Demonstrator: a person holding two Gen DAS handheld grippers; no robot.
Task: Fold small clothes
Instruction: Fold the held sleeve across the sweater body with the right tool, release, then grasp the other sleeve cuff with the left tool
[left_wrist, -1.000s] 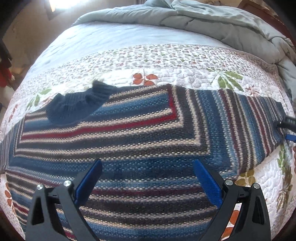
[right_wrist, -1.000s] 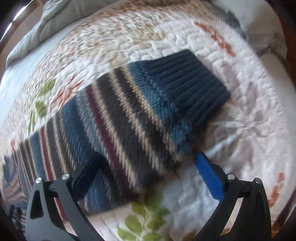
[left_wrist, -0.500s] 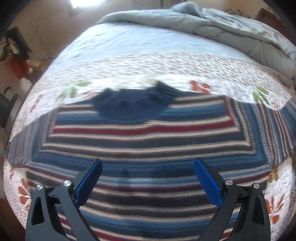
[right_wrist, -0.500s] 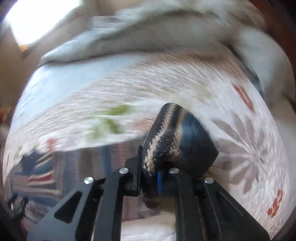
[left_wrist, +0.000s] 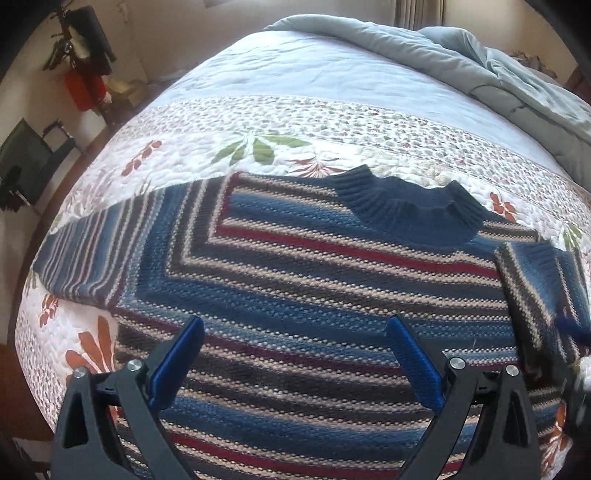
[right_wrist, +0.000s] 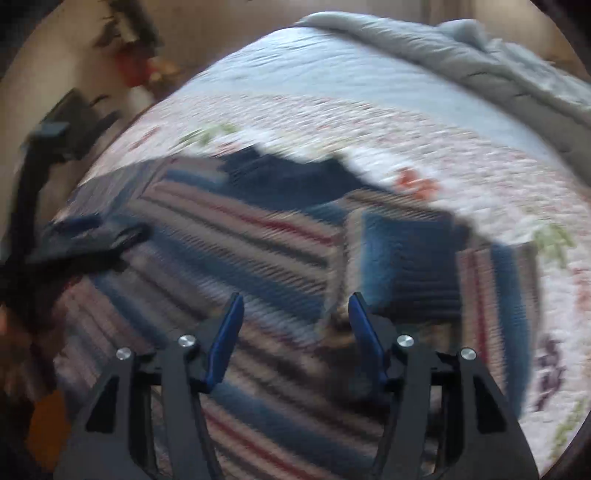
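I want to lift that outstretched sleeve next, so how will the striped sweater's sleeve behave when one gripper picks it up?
Probably floppy: the other sleeve already lies folded over the striped sweater and drapes flat. The chunky knit looks thick, so it should be fairly heavy and sag. The outstretched sleeve likely grips well, being coarse, on the open left gripper.
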